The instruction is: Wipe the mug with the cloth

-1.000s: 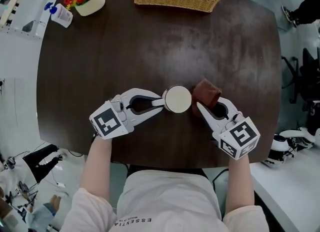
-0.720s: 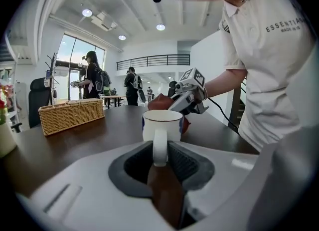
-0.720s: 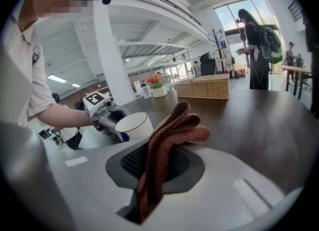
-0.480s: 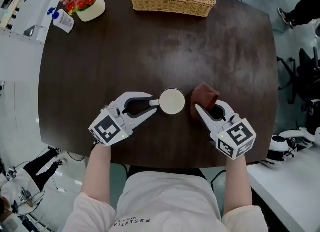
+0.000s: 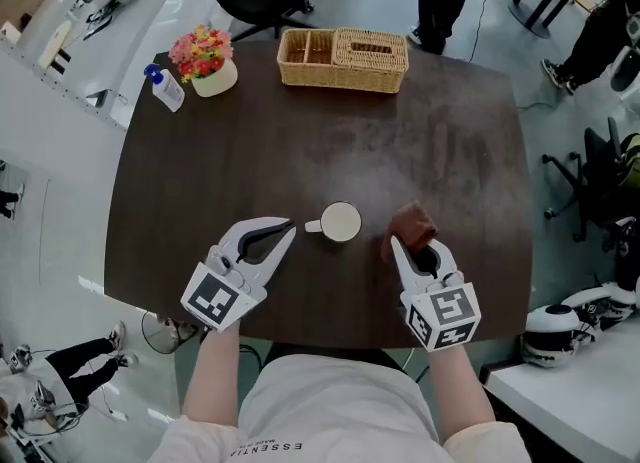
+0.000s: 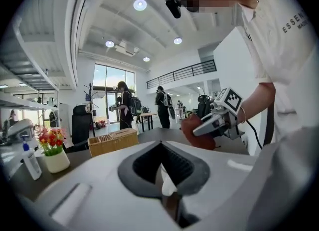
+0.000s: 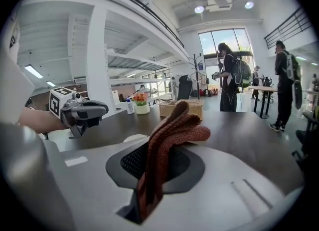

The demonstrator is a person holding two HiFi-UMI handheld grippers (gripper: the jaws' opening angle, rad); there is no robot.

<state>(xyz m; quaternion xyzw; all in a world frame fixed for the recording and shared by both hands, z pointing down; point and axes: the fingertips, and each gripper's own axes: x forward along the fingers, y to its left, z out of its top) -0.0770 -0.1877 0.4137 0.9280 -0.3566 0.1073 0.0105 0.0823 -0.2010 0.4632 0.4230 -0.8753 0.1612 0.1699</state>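
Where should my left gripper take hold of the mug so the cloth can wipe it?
By the handle, coming in from the left. The mug stands upright with its handle pointing at the left gripper. That likely leaves the body free for the cloth in the right gripper.

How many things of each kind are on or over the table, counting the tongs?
Tongs: 2, left tongs, right tongs
Mug: 1
Cloth: 1
Wicker basket: 1
Flower pot: 1
Spray bottle: 1
Total: 7
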